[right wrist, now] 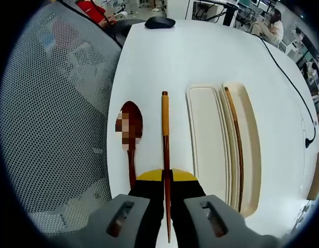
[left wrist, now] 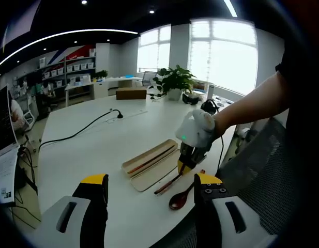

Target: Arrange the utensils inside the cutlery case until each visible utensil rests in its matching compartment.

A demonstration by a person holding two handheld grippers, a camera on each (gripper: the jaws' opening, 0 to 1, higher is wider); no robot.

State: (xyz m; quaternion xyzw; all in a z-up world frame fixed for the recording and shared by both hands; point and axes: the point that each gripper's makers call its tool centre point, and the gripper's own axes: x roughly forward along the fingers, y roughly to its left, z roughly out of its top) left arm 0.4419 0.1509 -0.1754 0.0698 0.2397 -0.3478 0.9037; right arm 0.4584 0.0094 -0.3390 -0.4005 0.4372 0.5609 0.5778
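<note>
Your right tool (right wrist: 166, 181) is clamped on a dark red chopstick with a tan end (right wrist: 165, 134) over the white surface (right wrist: 200, 57), a dark red wooden spoon (right wrist: 130, 135) just to its left and the cream oblong cutlery case (right wrist: 207, 139) to its right holding another chopstick (right wrist: 236, 139), while your left tool (left wrist: 151, 188) stands wide, holding nothing.

case (right wrist: 208, 139) open, 1 chopstick (right wrist: 234, 139) inside | 2nd chopstick (right wrist: 165, 139) clamped | spoon (right wrist: 131, 139) on table

spoon (right wrist: 131, 135) handle end: hidden behind right tongs (right wrist: 166, 178) | chopstick (right wrist: 165, 155) midsection: covered
</note>
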